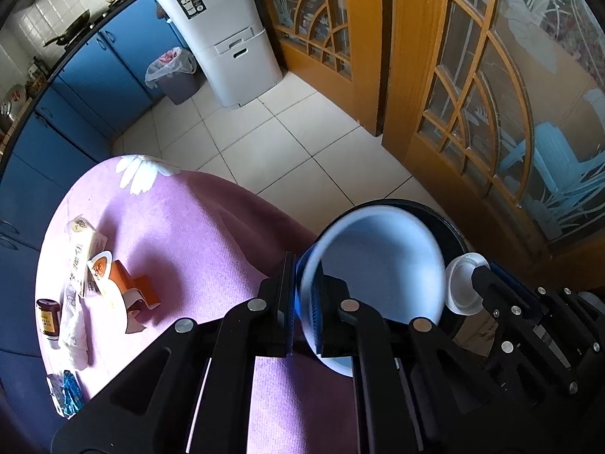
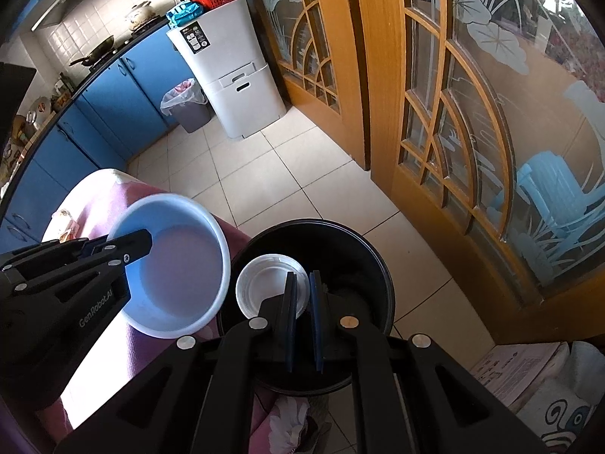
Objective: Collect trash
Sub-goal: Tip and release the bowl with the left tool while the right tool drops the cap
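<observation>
My left gripper [image 1: 306,302] is shut on the rim of a white paper bowl [image 1: 378,261], held tilted beside the black trash bin [image 1: 450,227]; the bowl also shows in the right wrist view [image 2: 177,268]. My right gripper [image 2: 302,321] is shut on the rim of a small white plastic lid [image 2: 264,287], held over the open black bin [image 2: 340,249]. The lid also shows in the left wrist view [image 1: 461,283]. More trash lies on the pink tablecloth [image 1: 189,219]: torn cartons [image 1: 109,276], a crumpled wrapper [image 1: 75,325] and a blue packet [image 1: 70,397].
A small jar [image 1: 49,319] stands at the table's left edge. A lined grey waste bin [image 1: 174,75] and a white cabinet [image 1: 227,38] stand by blue cupboards [image 1: 87,87]. Wooden glass doors [image 2: 472,113] are on the right. A cardboard box [image 2: 522,370] sits on the floor.
</observation>
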Available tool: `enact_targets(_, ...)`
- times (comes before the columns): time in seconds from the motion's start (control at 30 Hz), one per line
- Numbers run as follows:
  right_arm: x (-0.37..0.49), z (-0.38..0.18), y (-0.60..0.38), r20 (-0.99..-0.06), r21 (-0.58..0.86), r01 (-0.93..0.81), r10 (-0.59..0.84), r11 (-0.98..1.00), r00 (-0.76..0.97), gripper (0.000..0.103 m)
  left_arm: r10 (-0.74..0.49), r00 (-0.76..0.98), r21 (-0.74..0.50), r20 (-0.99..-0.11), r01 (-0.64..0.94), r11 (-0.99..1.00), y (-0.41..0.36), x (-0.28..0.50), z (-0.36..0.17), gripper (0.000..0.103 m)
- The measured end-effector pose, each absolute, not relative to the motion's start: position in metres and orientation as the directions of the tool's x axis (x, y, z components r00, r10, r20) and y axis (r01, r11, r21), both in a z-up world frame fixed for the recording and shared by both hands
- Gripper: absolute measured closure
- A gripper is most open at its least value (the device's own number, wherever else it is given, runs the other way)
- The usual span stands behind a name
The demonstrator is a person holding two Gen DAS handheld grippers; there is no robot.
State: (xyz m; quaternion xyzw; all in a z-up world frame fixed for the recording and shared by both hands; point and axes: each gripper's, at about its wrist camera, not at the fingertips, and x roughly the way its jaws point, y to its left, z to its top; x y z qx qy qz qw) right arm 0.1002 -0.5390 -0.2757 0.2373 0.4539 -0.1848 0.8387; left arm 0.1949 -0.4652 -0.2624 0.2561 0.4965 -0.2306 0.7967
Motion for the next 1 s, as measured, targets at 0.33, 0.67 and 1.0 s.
enact_targets(0.33,0.101,-0.278,-0.54,-0.853,0.232,0.53,-0.092,0.816,0.514,0.096,-0.069,0.352,0.17,-0.933,0.605,0.778,-0.464,0.204,-0.273,0.073)
enact_targets(0.67,0.1,-0.278,-0.54,-0.851,0.235,0.53,-0.091,0.815,0.517,0.095,-0.099,0.482,0.231,-0.87,0.578,0.783,-0.458,0.195,-0.249,0.003)
enact_targets(1.0,0.105,-0.277,-0.532,-0.851,0.238,0.521,-0.082,0.82,0.519,0.095,-0.083,0.497,0.242,-0.864,0.554,0.796,-0.445,0.198,-0.245,0.003)
